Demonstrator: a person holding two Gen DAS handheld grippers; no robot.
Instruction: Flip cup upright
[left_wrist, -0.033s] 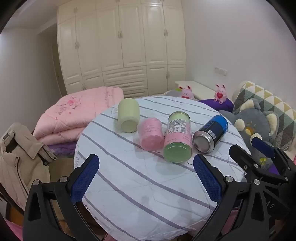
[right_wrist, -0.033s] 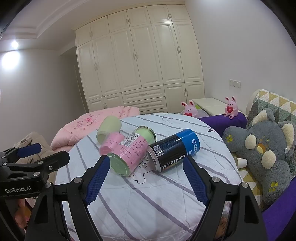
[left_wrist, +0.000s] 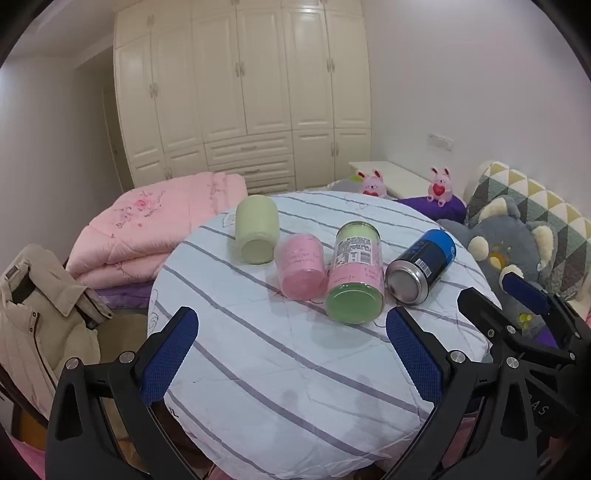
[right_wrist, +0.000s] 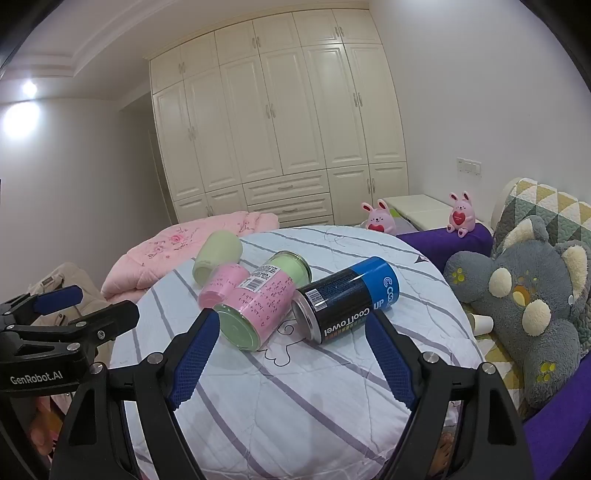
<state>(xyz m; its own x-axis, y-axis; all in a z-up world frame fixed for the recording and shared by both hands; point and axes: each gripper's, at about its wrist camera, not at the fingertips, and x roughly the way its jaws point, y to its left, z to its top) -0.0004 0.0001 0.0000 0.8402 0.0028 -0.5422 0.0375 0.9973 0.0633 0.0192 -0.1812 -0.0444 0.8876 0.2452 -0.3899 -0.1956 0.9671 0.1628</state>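
Several containers lie on their sides on a round table with a striped white cloth: a pale green cup, a pink cup, a pink-labelled jar with a green lid and a blue-and-black can. They also show in the right wrist view: green cup, pink cup, jar, can. My left gripper is open and empty, short of the cups. My right gripper is open and empty, just before the jar and can.
A folded pink quilt and a beige jacket lie left of the table. A grey plush toy, a patterned cushion and purple bedding lie right. Two pink bunny toys and a white wardrobe stand behind.
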